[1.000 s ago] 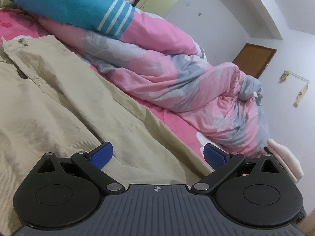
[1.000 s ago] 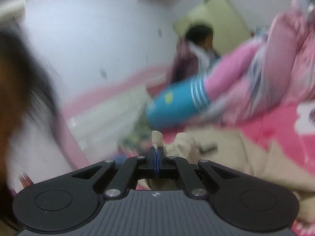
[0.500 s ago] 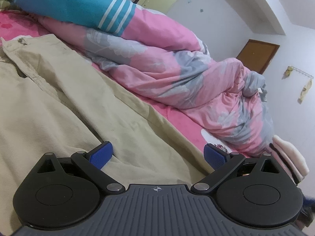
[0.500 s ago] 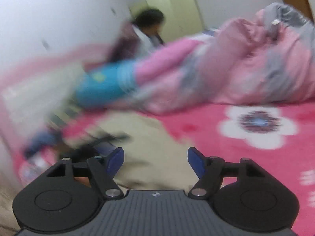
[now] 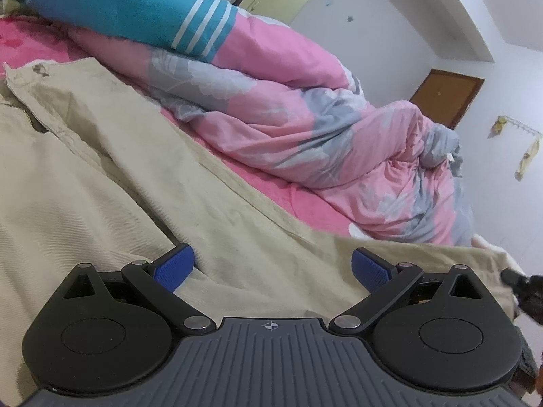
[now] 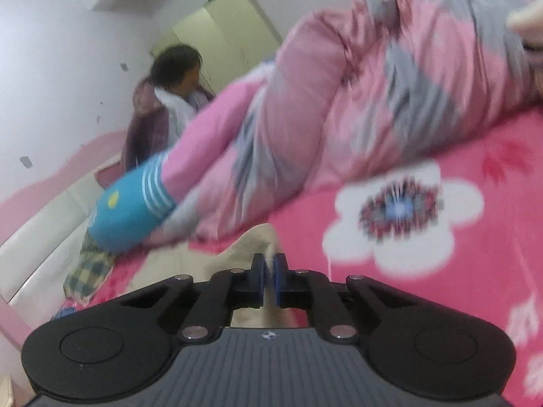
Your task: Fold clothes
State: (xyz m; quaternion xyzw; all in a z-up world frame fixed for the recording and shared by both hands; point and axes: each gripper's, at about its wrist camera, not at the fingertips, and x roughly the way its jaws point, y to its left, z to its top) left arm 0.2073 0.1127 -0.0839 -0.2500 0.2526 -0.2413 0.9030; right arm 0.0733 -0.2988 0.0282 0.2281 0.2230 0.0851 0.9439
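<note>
The right hand-held gripper [image 6: 269, 279], jaws just closed, pinches the beige cotton trousers [image 5: 142, 183] while the left hand-held gripper [image 5: 271, 266] gapes wide.

A home bedroom: bed [image 6: 475, 305] with pink duvet [image 5: 305, 129]; wardrobe [image 6: 230, 40] behind.

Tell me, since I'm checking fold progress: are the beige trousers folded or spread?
Mostly spread: beige trousers lie flat on the bed.

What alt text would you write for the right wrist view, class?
The right gripper has just closed on a fold of beige trousers above a pink flowered bedsheet. A pink-and-grey duvet is heaped behind.
</note>
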